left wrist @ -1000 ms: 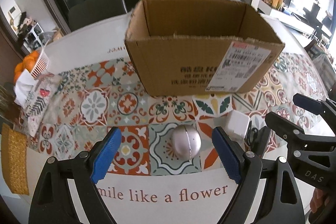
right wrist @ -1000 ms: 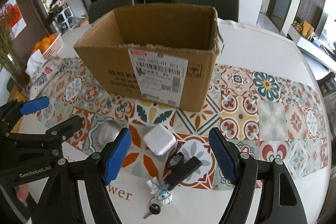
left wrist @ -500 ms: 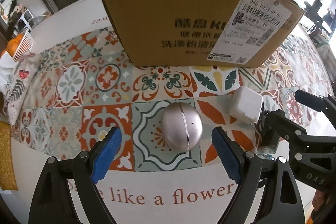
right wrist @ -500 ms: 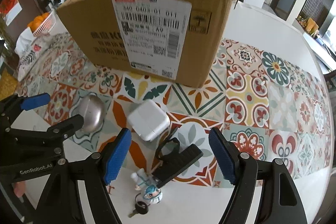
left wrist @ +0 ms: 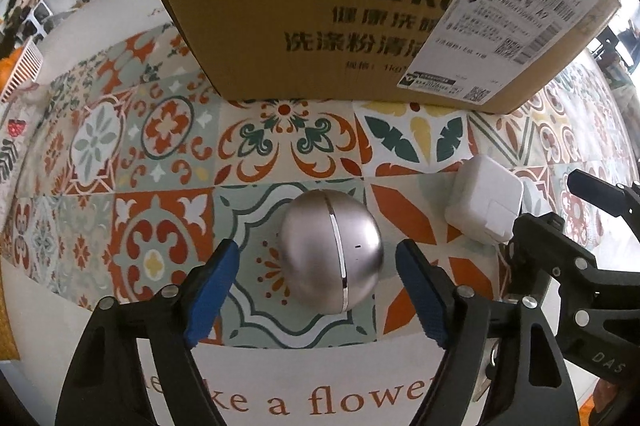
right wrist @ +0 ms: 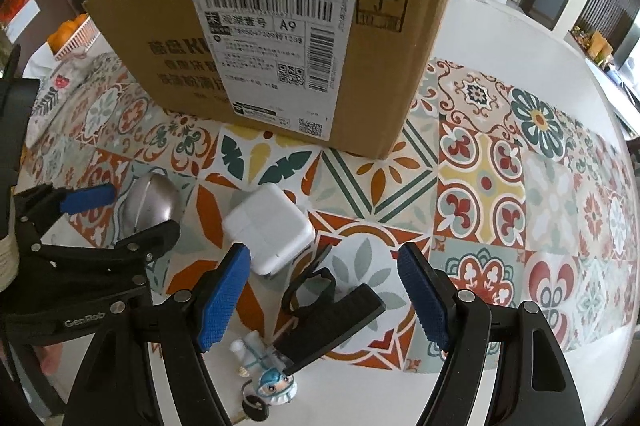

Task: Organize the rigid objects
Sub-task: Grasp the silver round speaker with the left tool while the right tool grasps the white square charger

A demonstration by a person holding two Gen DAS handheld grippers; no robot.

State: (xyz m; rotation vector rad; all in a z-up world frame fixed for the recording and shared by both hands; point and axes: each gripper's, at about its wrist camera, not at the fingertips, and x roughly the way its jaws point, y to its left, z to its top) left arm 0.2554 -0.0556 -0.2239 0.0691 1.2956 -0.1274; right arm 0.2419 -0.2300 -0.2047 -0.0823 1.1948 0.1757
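Patterned tiles covered the table [right wrist: 500,186], where the cardboard box [left wrist: 320,6] loomed nearer than a second before. Closer now, the left gripper [left wrist: 316,278] gaped around the silver ball [left wrist: 330,252] without touching it. Only the right view showed the black key fob [right wrist: 332,318] between the right gripper [right wrist: 320,290]'s spread fingers, white charger [right wrist: 268,226] just beyond.

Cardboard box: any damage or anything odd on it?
Minor only: the brown cardboard box has a ragged, torn top rim at its right corner, and its white shipping label wraps over the printed text. It stands upright.
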